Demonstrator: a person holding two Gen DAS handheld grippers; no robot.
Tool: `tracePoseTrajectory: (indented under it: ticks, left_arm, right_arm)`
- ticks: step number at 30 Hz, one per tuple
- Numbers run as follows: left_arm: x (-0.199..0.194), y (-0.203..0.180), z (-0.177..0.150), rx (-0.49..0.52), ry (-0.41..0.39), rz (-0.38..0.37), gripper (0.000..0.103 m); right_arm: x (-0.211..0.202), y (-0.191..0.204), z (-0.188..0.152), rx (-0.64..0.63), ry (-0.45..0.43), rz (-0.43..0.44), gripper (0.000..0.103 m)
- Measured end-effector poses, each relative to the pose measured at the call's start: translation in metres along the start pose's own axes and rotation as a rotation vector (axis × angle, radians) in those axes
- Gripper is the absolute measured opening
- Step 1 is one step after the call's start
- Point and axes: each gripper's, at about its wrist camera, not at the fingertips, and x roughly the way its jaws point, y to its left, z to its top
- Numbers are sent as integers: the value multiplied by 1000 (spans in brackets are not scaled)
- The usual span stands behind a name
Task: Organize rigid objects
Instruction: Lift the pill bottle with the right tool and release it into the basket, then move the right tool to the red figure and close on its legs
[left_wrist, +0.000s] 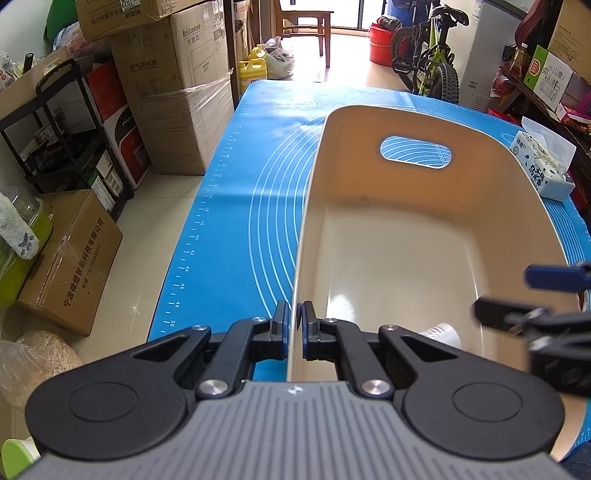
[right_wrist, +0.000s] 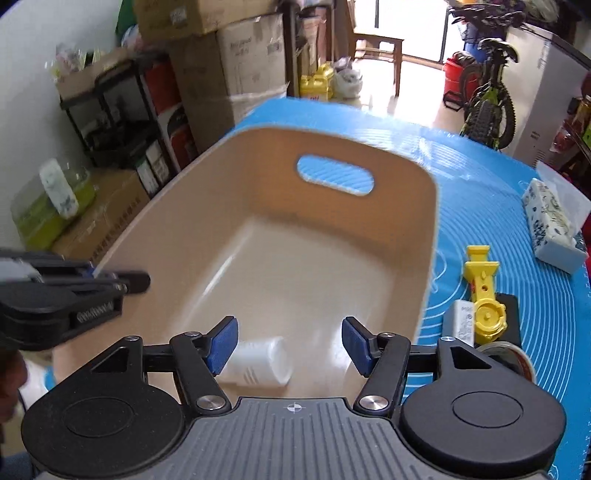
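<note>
A beige plastic bin (left_wrist: 417, 206) with a handle slot stands on the blue mat (left_wrist: 236, 206). My left gripper (left_wrist: 295, 321) is shut on the bin's left wall rim. A small white cup (right_wrist: 258, 363) lies on its side on the bin floor (right_wrist: 295, 266), just below my right gripper (right_wrist: 290, 345), which is open and empty over the bin's near end. The cup also shows in the left wrist view (left_wrist: 443, 332). The right gripper (left_wrist: 524, 295) shows at the right there. A yellow plastic tool (right_wrist: 484, 295), a small white box (right_wrist: 460, 319) and a black flat item (right_wrist: 511, 314) lie right of the bin.
A tissue pack (right_wrist: 554, 225) sits at the mat's right edge. A round tin (right_wrist: 513, 360) lies by the yellow tool. Cardboard boxes (left_wrist: 177, 99) and a black shelf (left_wrist: 66, 122) stand left of the table. A bicycle (left_wrist: 432, 55) stands beyond it.
</note>
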Motion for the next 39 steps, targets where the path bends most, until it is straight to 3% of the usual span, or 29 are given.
tracePoseTrajectory:
  ticks: [8,13,26,39]
  left_arm:
    - [0,-1,-1,3,-1,0,8]
    - [0,1,-1,1,0,-2,8]
    - [0,1,-1,2,0,-2,8]
    - [0,1,-1,2,0,-2,8]
  right_arm:
    - [-53,-39,-1,57,-118,3,74]
    - [-74,-72,-16,78,-134,-50,74]
    - [-58,-140,-89,119,5,-203,75]
    - [-16,-151,-123,112,160,-195,74]
